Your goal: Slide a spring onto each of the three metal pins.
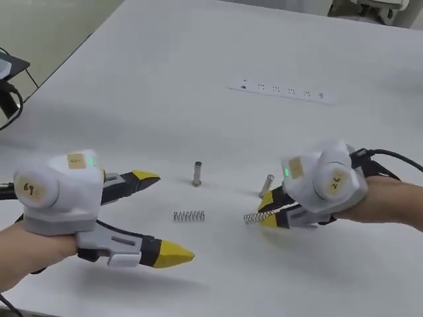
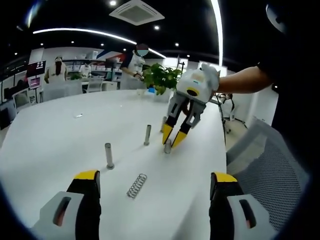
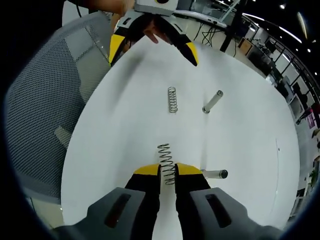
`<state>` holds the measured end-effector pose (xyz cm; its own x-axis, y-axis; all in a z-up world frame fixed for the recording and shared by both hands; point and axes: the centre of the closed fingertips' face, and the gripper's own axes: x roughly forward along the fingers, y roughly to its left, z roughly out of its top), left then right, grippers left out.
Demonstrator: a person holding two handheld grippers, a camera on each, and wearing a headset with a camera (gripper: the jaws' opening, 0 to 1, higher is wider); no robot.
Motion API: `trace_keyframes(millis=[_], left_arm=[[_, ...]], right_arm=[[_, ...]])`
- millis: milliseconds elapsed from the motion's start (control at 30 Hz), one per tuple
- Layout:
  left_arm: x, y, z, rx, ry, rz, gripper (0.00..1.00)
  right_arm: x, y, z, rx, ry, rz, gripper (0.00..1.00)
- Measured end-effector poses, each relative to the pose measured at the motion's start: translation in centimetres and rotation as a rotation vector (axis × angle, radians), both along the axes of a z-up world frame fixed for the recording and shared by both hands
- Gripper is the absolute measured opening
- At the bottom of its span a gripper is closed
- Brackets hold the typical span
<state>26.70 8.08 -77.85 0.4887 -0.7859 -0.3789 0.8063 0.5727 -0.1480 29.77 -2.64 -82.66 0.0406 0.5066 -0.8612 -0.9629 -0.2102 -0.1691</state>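
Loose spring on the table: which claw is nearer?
Left. Left claw is open, the loose spring right at its tips; right claw sits farther off, shut on the other spring.

Spring (image 1: 189,216) before upright pin (image 1: 197,174), power strip (image 1: 284,91) behind

Bright, even ceiling light, soft shadows on the white table (image 1: 198,79); gripper views bend strongly at edges.

The tabletop (image 1: 198,53) is plain white. The left gripper (image 1: 162,214) and right gripper (image 1: 266,211) have white bodies, dark grey jaws and yellow tips. The left spring (image 1: 189,216), right spring (image 1: 252,216) and upright pin (image 1: 197,174) are silvery grey. The far power strip (image 1: 284,90) is white, and the chair (image 3: 55,100) is grey mesh.
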Motion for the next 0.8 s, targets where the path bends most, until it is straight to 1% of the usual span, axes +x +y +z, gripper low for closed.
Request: trace_keyframes(millis=[133, 267, 300, 367, 433, 500, 600, 667, 700, 800], left_arm=[[0.2, -0.8, 0.3, -0.004, -0.008, -0.02, 0.86], [0.2, -1.8, 0.6, -0.006, -0.017, -0.051, 0.82], [0.2, -2.1, 0.8, -0.013, -0.026, -0.059, 0.8], [0.1, -2.8, 1.1, -0.034, -0.028, -0.074, 0.77], [0.1, -3.2, 1.1, -0.03, -0.043, -0.088, 0.75], [0.2, -3.8, 0.9, -0.015, -0.044, -0.108, 0.73], [0.2, -4.7, 0.8, -0.007, -0.058, -0.136, 0.71], [0.3, -5.3, 0.8, -0.002, -0.068, -0.154, 0.67], [0.3, -5.5, 0.8, -0.001, -0.07, -0.158, 0.65], [0.5, -6.7, 0.7, 0.004, -0.079, -0.184, 0.61]], right_arm=[[-0.5, -0.7, 0.7, 0.012, 0.002, -0.028, 0.08], [-0.8, -1.5, 1.3, 0.026, 0.0, -0.069, 0.08], [-0.8, -1.8, 1.4, 0.028, 0.003, -0.084, 0.08], [-0.9, -2.1, 1.7, 0.033, 0.003, -0.105, 0.08], [-0.9, -2.4, 1.9, 0.034, 0.006, -0.137, 0.08], [-1.0, -2.5, 2.1, 0.042, 0.013, -0.158, 0.08], [-1.0, -2.6, 2.4, 0.051, 0.016, -0.19, 0.08], [-1.0, -2.7, 2.5, 0.056, 0.02, -0.207, 0.08], [-1.1, -2.6, 2.6, 0.061, 0.028, -0.217, 0.08], [-1.3, -2.5, 2.7, 0.074, 0.048, -0.249, 0.08]])
